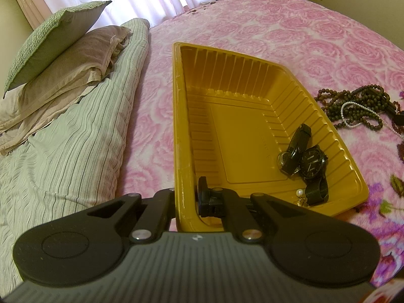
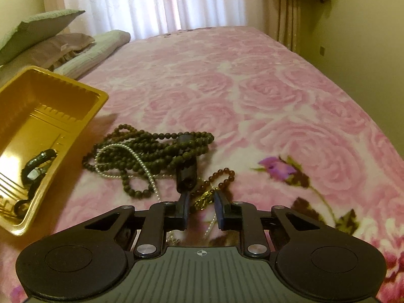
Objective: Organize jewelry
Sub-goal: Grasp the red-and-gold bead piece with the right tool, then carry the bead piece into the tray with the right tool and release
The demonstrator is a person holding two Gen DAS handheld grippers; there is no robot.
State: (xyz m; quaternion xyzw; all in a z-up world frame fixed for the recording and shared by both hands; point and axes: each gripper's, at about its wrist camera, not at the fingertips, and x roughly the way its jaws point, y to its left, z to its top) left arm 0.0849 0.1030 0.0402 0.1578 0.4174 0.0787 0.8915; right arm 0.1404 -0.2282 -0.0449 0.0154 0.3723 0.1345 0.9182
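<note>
Left wrist view shows the left hand-held gripper [image 1: 185, 203] clamped on the near rim of the yellow tray [image 1: 282, 75], apparently steadying it on the bed [image 1: 277, 25] while pieces go in. Two black watches [image 1: 306, 161] and a pearl earring [image 1: 299, 192] already lie inside; the dial lettering is too small to read. The right hand-held gripper [image 2: 202, 205], jaws narrowed but not pressing, straddles a gold trinket [image 2: 205, 197] beside the dark bead necklaces [image 2: 151, 149] and a reddish bead bracelet [image 2: 222, 176].

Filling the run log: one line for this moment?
left jaws: clamped on yellow plastic tray rim | right jaws: open around gold trinket
</note>
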